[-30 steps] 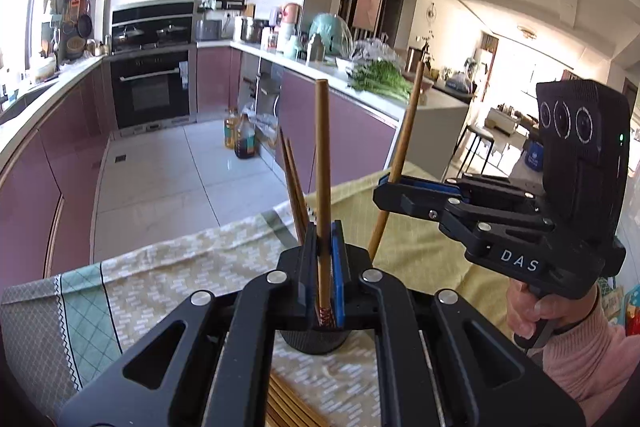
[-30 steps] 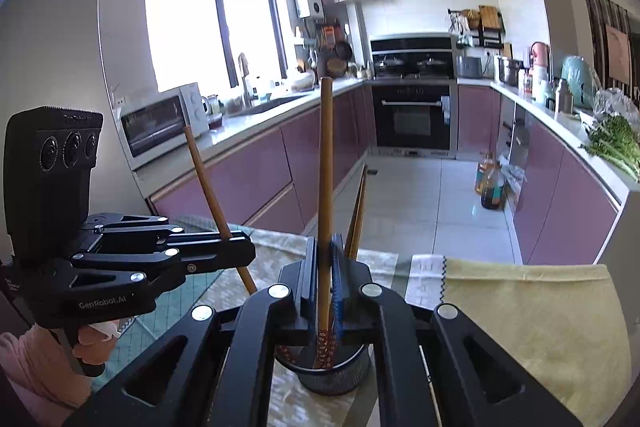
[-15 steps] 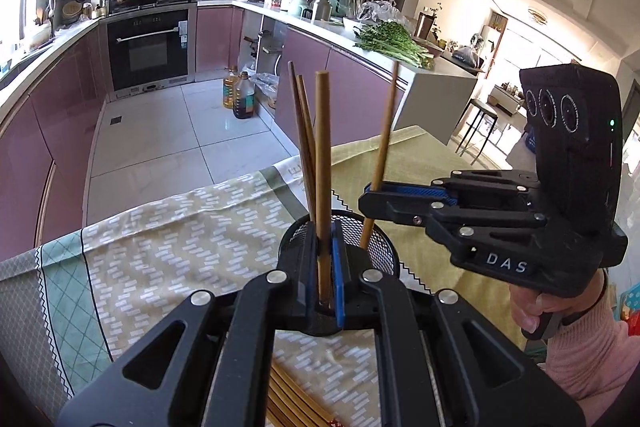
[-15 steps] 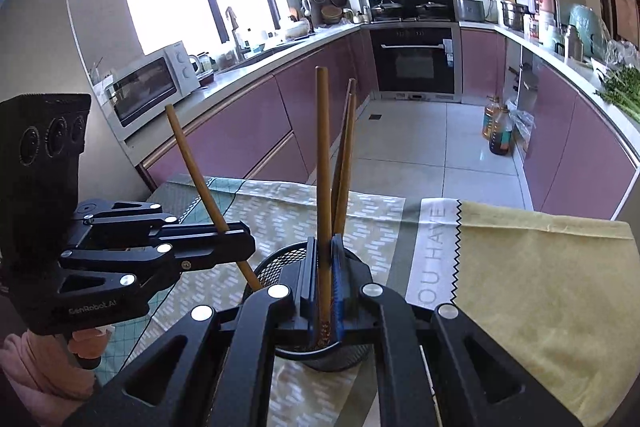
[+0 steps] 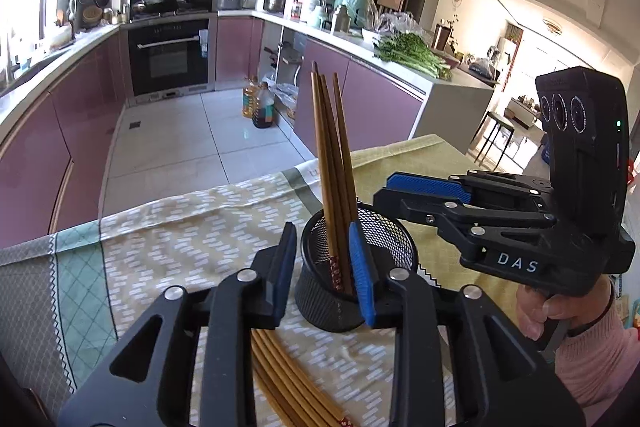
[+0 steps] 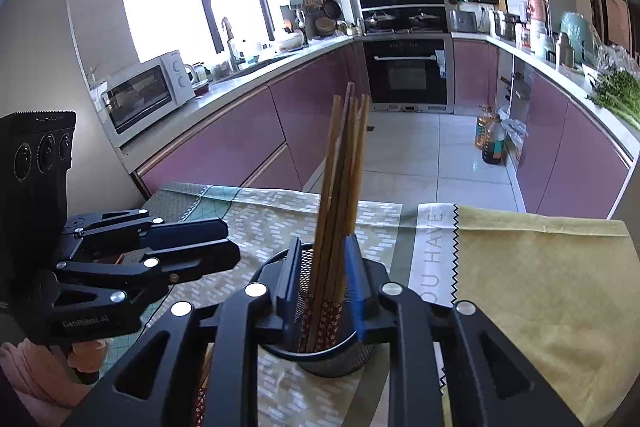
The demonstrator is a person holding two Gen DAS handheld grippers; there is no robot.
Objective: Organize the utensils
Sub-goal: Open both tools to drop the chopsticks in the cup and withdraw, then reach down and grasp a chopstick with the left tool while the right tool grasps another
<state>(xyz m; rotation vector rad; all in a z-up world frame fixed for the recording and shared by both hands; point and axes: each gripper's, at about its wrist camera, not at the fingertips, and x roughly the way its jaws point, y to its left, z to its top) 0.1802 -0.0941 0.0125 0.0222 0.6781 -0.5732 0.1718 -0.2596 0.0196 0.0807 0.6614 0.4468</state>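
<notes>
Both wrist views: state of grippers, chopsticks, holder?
left gripper: jaws open, just been opening, nothing gripped
right gripper: jaws open, just been opening, nothing gripped
standing chopsticks: released, leaning in the holder
mesh holder: upright on tablecloth
loose chopsticks: flat on tablecloth, not yet sorted

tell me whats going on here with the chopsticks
A person with a gripper in each hand is sorting chopsticks into a black mesh cup on a cloth-covered table. Both the left gripper and the right gripper have just been opening, and the chopsticks now stand loose in the cup, with neither gripper's pads pressing on them. More chopsticks still lie on the cloth beside the cup.
</notes>
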